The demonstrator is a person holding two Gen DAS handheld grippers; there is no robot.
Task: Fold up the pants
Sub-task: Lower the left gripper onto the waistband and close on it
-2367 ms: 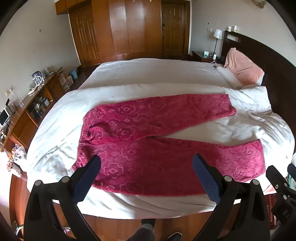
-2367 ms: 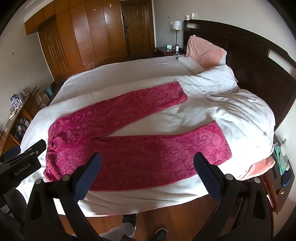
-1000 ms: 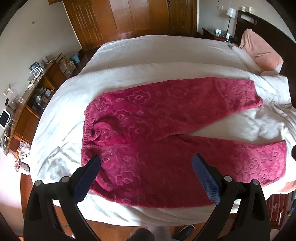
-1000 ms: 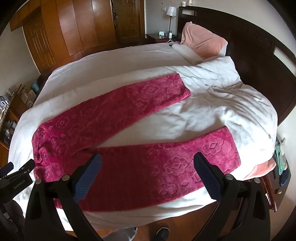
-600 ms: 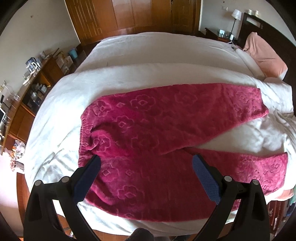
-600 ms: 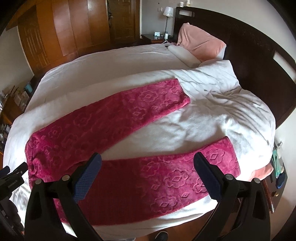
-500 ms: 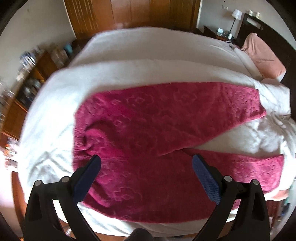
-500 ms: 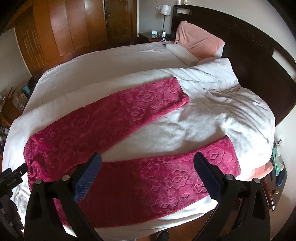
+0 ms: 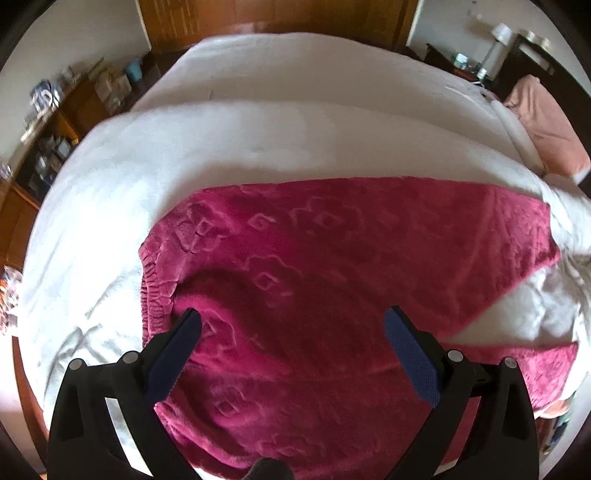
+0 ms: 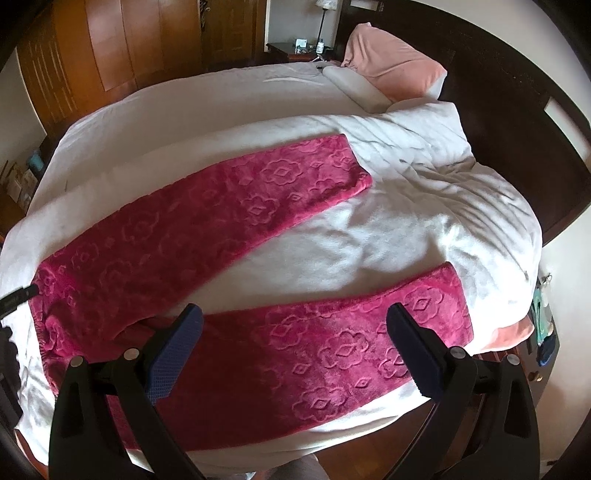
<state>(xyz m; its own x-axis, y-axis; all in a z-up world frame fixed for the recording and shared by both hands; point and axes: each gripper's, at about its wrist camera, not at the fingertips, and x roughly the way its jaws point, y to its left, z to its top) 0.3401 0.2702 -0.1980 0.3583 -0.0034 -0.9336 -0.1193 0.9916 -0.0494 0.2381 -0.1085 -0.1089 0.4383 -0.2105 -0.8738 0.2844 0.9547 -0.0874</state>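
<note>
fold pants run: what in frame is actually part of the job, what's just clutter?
Part of the job:
- red pants, laid flat with legs spread apart
- left hand-held gripper, open over the waist end
- right hand-held gripper, open over the near leg
- white duvet, the work surface

Just lying about:
- pink pillow
- bedside lamp
- cluttered side shelf

No legible text, labels, brands, numbers or signs anywhere

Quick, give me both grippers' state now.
Left gripper: open, holding nothing, above the magenta fleece pants.
Right gripper: open, holding nothing.
</note>
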